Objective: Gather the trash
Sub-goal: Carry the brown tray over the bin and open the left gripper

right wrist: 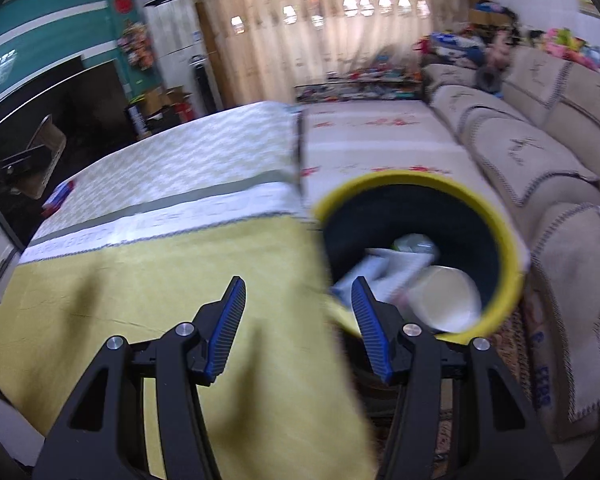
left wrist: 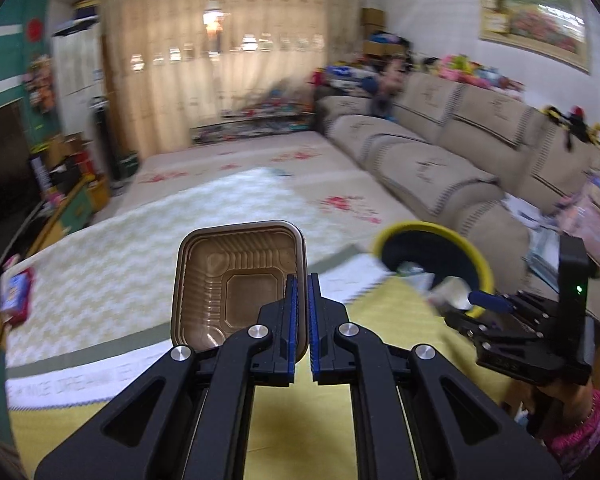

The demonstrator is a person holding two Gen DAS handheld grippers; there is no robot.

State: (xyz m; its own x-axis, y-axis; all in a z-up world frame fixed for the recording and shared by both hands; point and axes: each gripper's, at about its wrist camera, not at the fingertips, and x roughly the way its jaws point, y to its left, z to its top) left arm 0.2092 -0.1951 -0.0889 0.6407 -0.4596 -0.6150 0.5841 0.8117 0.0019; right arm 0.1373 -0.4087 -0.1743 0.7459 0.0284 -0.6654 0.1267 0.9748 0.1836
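Above the yellow-and-white cloth (left wrist: 140, 248) on the tabletop, the left claw (left wrist: 302, 280) is clenched on the right rim of a brown plastic tray (left wrist: 236, 284), pads pinching its edge. The tray hangs clear of the cloth, hollow side facing the camera, its long axis running up and away from the claw. Over to the right, the right claw (right wrist: 298, 292) gapes, nothing in it, hovering at the yellow-rimmed bin (right wrist: 500, 216) holding crumpled paper (right wrist: 384, 264)

Bin (right wrist: 496, 216) contents motion-blurred
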